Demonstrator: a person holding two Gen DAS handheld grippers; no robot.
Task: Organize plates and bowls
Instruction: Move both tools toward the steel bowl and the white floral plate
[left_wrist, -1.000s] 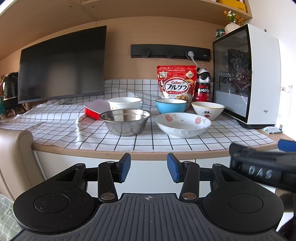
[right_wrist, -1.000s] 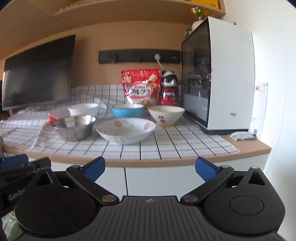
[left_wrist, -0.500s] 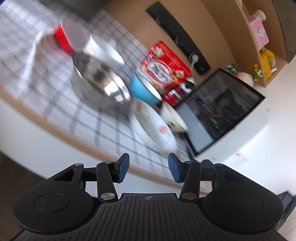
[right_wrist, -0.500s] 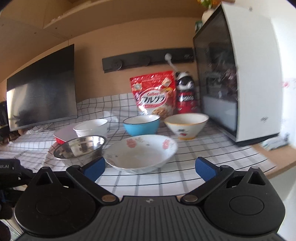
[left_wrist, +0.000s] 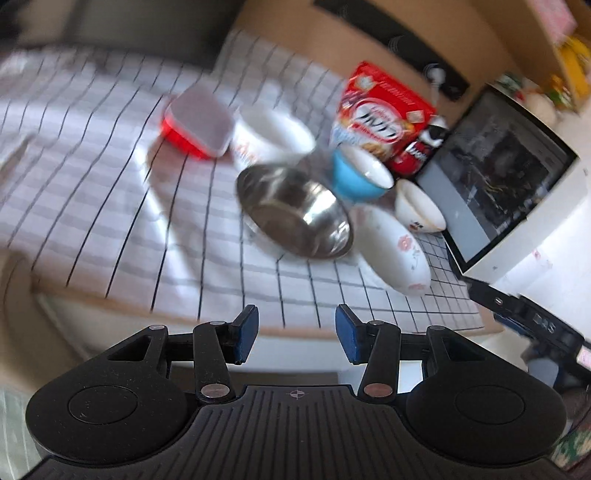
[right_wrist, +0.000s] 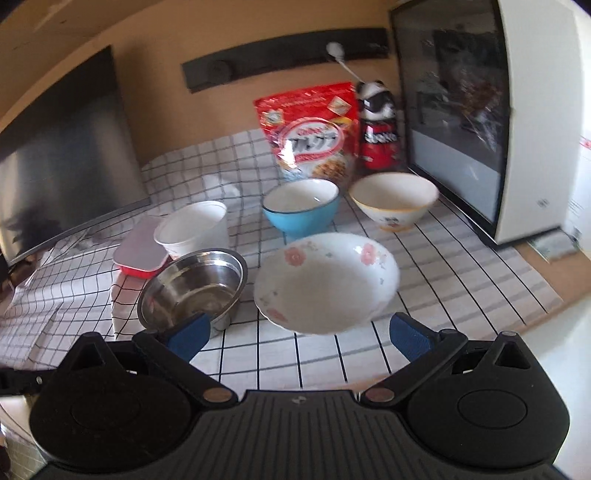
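On the checked cloth stand a steel bowl (right_wrist: 194, 286), a floral white bowl (right_wrist: 327, 280), a blue bowl (right_wrist: 301, 212), a cream bowl (right_wrist: 393, 201), a white tub (right_wrist: 194, 230) and a red-rimmed dish (right_wrist: 140, 253). My right gripper (right_wrist: 297, 338) is wide open and empty, just in front of the floral bowl. My left gripper (left_wrist: 295, 332) is open and empty, above the counter edge, tilted, facing the steel bowl (left_wrist: 295, 212). The floral bowl (left_wrist: 393, 251), blue bowl (left_wrist: 360, 177) and red dish (left_wrist: 197, 125) also show there, blurred.
A red cereal bag (right_wrist: 312, 131) and a red-black bottle (right_wrist: 378, 129) stand at the back. A white glass-sided computer case (right_wrist: 480, 110) fills the right. A dark monitor (right_wrist: 62, 147) stands at the left. The counter edge (right_wrist: 543, 299) runs along the front.
Both grippers have moved up and forward over the counter and look down on the bowls. The left view has rolled and blurred. Both stay open.
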